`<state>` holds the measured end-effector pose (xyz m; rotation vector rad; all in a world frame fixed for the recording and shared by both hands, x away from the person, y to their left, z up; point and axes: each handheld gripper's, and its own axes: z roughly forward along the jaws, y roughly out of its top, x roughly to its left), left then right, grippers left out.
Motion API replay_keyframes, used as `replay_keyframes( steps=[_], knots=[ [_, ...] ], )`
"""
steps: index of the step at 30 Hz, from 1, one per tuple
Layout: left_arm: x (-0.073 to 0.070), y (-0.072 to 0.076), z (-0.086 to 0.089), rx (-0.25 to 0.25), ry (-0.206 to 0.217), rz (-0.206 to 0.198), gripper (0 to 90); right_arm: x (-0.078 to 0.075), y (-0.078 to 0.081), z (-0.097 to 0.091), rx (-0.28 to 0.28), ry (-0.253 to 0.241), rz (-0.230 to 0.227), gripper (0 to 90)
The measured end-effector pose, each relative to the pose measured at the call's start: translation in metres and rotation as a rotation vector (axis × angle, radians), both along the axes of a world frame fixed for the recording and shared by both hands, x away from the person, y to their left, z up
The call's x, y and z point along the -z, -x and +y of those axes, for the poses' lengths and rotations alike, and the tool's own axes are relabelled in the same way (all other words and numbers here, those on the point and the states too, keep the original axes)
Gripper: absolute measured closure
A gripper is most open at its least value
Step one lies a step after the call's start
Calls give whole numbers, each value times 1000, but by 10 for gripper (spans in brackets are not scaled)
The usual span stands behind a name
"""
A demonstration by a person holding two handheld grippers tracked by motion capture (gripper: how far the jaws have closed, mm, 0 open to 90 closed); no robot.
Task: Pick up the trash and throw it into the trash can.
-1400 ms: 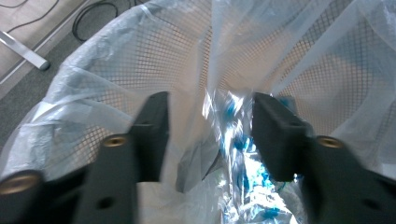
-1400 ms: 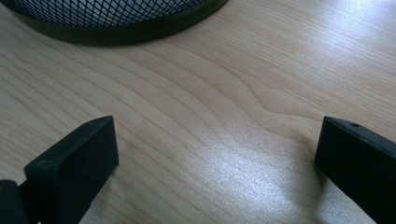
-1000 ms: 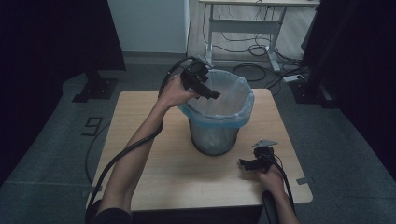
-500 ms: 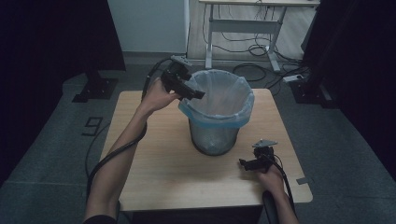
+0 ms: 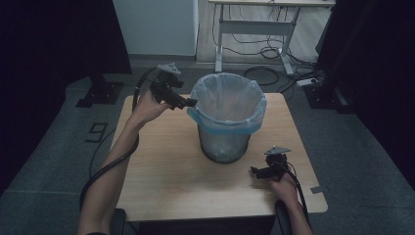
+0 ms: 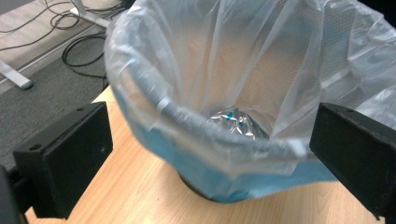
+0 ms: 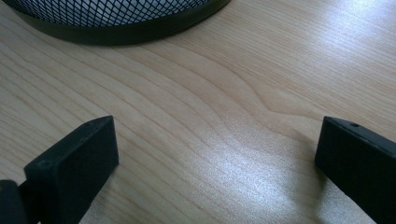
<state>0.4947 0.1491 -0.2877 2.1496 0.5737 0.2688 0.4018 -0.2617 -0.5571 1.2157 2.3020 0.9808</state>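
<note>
Here, the black wire-mesh waste bin with its clear plastic liner bag, blue where it folds over the rim, stands upright near the middle of my light wooden table, a little toward the far edge. Down inside it, in my left gripper view, I see a crumpled piece of silvery foil lying at the bottom of the bag.

My left gripper hangs just beside the bin's rim on its left, above the table, its tips close to the blue fold of the liner; I cannot tell whether they touch it. Its jaws have just been opening and now stand wide, with nothing pressed between the pads; in its own view the bin's near rim sits in the gap between them, farther off.

My right gripper rests low over the table, to the right of the bin's foot and nearer to me, well apart from the liner. Its jaws are spread wide too, with bare wood between them and the bin's black base ring ahead of them.

Beyond the bin, on the grey floor behind the table, I see black cables under a white desk frame.
</note>
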Motion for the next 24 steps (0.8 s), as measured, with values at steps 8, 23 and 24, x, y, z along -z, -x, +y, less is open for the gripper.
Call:
replay_keyframes(
  steps=[8, 23, 24],
  knots=[
    [14, 5, 22, -20, 8, -10, 0, 0, 0, 0, 0, 1, 0, 0],
    [42, 16, 56, -42, 29, -11, 0, 0, 0, 0, -1, 2, 0, 0],
    [44, 17, 59, -43, 31, -12, 0, 0, 0, 0, -1, 2, 0, 0]
  ],
)
